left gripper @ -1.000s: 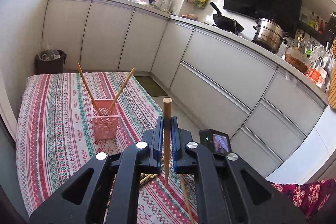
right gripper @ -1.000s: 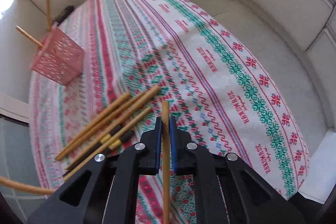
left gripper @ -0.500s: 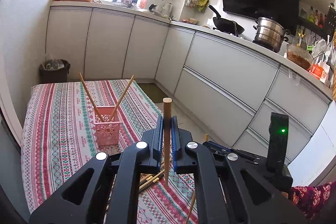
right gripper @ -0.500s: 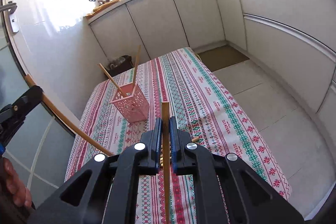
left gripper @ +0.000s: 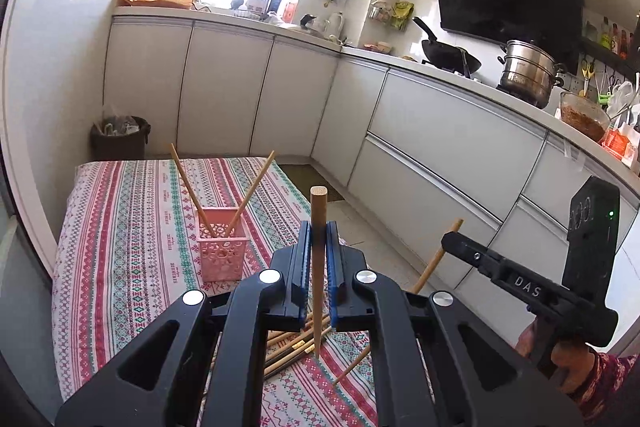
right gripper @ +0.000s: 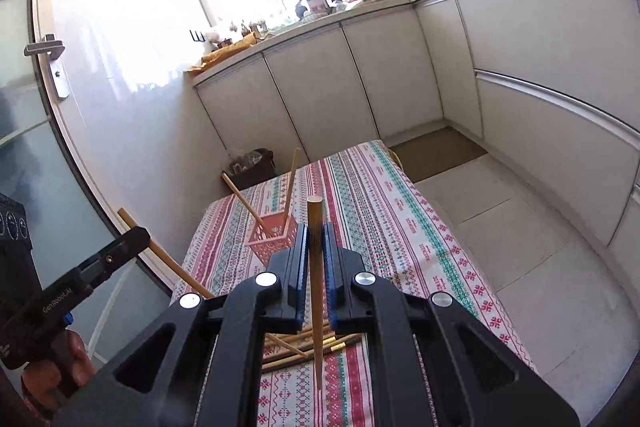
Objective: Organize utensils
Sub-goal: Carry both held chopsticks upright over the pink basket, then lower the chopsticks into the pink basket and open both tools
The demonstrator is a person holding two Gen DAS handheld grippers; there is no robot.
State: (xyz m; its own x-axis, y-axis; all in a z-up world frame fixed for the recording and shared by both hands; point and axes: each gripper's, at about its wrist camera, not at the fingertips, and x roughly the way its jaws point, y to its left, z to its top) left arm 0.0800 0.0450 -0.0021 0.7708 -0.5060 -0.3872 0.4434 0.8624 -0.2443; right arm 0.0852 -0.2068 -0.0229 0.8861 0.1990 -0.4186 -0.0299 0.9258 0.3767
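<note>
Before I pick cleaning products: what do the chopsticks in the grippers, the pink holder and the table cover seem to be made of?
Chopstick in the left gripper: looks like plain wood or bamboo, matte tan, grain on its cut end. The right gripper's chopstick looks alike. Pink holder: probably moulded plastic, with perforated walls. Table cover: seemingly woven fabric, printed or knitted with red and green bands.

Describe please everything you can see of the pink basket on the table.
The pink basket is a small square holder that looks like plastic, its walls pierced with a lace-like hole pattern. It stands upright on the striped tablecloth, apart from both grippers. Two wooden chopsticks stand inside, leaning outward to opposite sides in a V. More chopsticks lie on the cloth nearer the camera, not touching it.
</note>
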